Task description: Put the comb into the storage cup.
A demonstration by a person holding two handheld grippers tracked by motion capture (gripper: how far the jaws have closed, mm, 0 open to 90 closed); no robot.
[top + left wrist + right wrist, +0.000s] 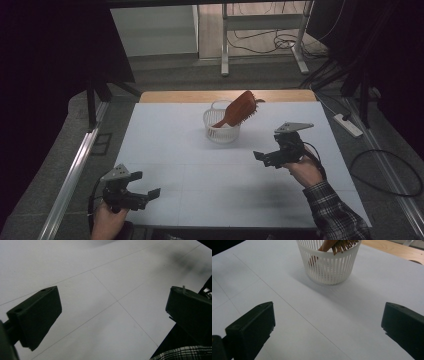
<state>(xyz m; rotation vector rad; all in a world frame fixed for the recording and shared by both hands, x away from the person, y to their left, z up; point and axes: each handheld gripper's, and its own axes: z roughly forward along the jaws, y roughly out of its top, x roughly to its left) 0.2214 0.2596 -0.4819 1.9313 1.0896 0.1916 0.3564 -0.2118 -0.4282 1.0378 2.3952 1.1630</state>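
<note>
From the high view, a white basket (221,127) stands on the white worktop (170,150), near the far edge. A red-brown hairbrush (241,110) sits in the basket with its handle down. It leans to the right, and its bristle head sticks up over the rim. The right tongs (267,157) are near the basket, in front of it and to the right, not touching it. They are spread wide and hold nothing. The left tongs (147,187) are well apart from the basket, at the near left corner. They are spread wide too.

In the left gripper view, the left tongs (112,312) are wide apart over the bare worktop, where thin lines cross. A checked sleeve (182,353) peeks in at the bottom right.

In the right gripper view, the right tongs (328,325) gape wide with nothing between them. The basket (329,267) stands straight ahead with the hairbrush (328,245) in it.
</note>
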